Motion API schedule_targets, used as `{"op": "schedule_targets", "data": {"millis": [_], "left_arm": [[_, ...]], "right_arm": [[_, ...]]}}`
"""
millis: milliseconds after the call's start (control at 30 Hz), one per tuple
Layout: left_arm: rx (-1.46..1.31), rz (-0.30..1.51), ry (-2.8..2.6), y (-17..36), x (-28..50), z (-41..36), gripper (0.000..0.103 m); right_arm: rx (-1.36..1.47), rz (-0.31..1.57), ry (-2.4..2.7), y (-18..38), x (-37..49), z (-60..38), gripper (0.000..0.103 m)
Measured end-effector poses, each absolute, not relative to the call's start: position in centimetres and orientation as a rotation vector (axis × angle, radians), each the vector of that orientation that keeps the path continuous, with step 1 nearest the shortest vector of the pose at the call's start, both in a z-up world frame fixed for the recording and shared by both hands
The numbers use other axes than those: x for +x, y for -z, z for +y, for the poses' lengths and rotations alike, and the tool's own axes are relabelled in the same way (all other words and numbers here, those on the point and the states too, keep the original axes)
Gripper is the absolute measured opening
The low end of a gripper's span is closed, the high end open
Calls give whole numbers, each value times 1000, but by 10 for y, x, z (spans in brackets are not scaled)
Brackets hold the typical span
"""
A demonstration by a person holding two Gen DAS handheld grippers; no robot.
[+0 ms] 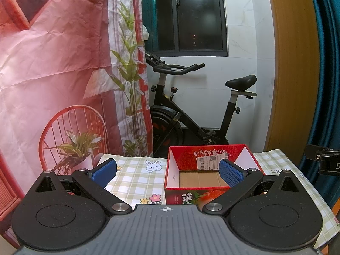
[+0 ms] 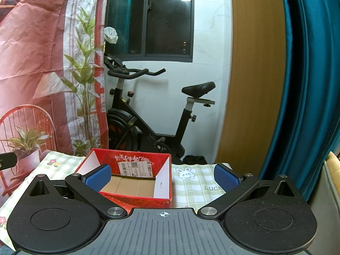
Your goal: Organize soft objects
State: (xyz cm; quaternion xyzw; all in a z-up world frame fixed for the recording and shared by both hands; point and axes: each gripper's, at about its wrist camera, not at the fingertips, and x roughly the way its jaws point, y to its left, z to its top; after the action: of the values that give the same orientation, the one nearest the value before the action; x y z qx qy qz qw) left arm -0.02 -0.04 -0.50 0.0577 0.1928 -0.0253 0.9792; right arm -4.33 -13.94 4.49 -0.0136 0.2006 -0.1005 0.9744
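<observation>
A red cardboard box (image 1: 209,153) with a bare brown floor stands open on the checked tablecloth (image 1: 136,176). In the right wrist view the same red box (image 2: 136,197) sits left of centre. My left gripper (image 1: 167,171) is open, its blue pads (image 1: 104,172) wide apart, the right pad over the box's near right corner. My right gripper (image 2: 162,177) is open too, its left blue pad (image 2: 98,177) in front of the box's left wall. Neither holds anything. No soft objects are visible in either view.
An exercise bike (image 1: 191,114) stands behind the table against a white wall. A printed red backdrop (image 1: 53,74) hangs at left, a wooden panel (image 2: 255,74) and teal curtain (image 2: 308,85) at right. Part of the other gripper (image 1: 325,161) shows at the right edge.
</observation>
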Motion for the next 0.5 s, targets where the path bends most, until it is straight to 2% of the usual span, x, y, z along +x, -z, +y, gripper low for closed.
{"op": "schedule_targets", "data": {"millis": [500], "left_arm": [[111,391,56,6,-1,0,103]], "right_arm": [[-26,405,203,-45,-43,-139,103]]}}
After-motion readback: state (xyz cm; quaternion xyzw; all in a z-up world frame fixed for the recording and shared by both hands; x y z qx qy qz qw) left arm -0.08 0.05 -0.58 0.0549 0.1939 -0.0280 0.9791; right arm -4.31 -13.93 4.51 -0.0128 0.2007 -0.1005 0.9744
